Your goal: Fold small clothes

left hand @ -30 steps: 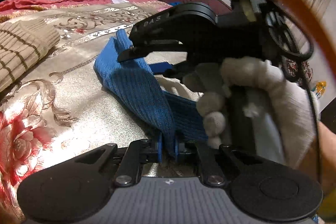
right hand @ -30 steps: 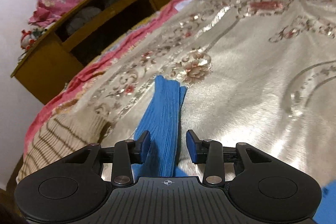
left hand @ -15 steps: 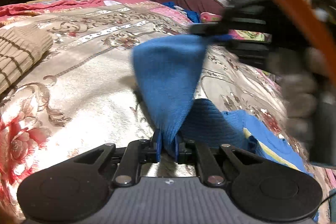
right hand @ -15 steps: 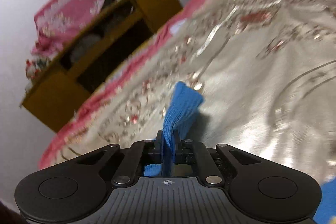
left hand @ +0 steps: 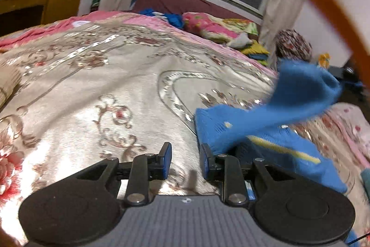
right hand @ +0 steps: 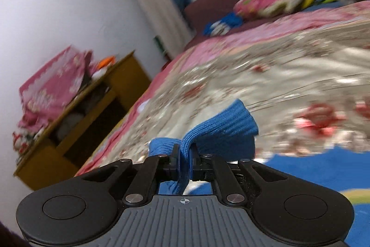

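The left gripper (left hand: 185,160) is opening, nothing between its pads; the blue knit sweater (left hand: 266,129) (blurred) lies at three o'clock. The right gripper (right hand: 186,164) pinches its cuff (right hand: 222,129).

No readable text, labels, brands or numbers in either view. Only mark: a small crosshair symbol on the ribbed gripper body, in both wrist views. Rest too blurred to read.
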`<action>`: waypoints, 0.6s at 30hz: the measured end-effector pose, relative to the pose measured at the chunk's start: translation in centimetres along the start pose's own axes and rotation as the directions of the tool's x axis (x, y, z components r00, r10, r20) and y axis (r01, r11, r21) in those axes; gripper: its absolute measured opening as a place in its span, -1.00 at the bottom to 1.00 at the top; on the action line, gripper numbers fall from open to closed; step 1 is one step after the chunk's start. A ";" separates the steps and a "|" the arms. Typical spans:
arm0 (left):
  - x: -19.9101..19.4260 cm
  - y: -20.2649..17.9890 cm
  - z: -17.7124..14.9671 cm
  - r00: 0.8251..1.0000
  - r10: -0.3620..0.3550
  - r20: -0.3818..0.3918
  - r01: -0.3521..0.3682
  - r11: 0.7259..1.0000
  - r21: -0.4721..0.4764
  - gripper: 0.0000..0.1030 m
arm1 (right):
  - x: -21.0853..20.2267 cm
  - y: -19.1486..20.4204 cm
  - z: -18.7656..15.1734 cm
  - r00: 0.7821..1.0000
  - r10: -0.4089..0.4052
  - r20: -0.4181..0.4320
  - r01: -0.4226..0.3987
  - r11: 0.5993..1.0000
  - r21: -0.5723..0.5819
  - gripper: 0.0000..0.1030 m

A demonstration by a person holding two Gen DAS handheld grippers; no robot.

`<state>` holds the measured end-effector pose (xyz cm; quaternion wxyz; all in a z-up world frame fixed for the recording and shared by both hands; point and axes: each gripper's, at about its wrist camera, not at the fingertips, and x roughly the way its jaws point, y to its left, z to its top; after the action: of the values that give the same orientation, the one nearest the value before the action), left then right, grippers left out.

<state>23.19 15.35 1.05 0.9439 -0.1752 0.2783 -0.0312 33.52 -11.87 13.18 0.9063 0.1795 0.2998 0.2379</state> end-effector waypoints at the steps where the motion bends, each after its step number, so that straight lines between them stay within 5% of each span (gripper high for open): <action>1: 0.2 -0.2 -0.1 1.000 -0.006 -0.008 0.006 1.000 0.009 -0.39 | -1.3 -0.8 -0.3 0.999 -0.026 0.030 0.026 1.000 0.003 -0.87; 4: 0.7 -0.8 -0.6 0.999 -0.018 -0.031 0.019 0.999 0.027 -0.39 | -4.5 -3.3 -1.8 0.989 -0.123 0.086 0.124 0.992 -0.006 -0.87; 8: 0.6 -1.8 -1.3 0.999 -0.012 -0.032 0.014 0.997 0.079 -0.39 | -5.9 -7.1 -5.4 0.967 -0.252 0.029 0.252 0.968 -0.001 -0.82; 13: 0.2 -3.4 -2.1 1.000 0.026 -0.005 -0.025 0.985 0.173 -0.39 | -7.3 -11.4 -8.7 0.972 -0.233 -0.038 0.236 0.958 0.161 -0.74; 18: -0.1 -4.6 -2.7 0.999 0.047 0.013 -0.049 0.968 0.246 -0.38 | -8.9 -13.1 -9.7 0.970 -0.242 -0.007 0.238 0.947 0.213 -0.54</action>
<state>21.80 10.17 0.58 0.9598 -0.0501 0.2729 -0.0421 25.39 -25.68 3.74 0.9070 0.2399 0.3341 0.0905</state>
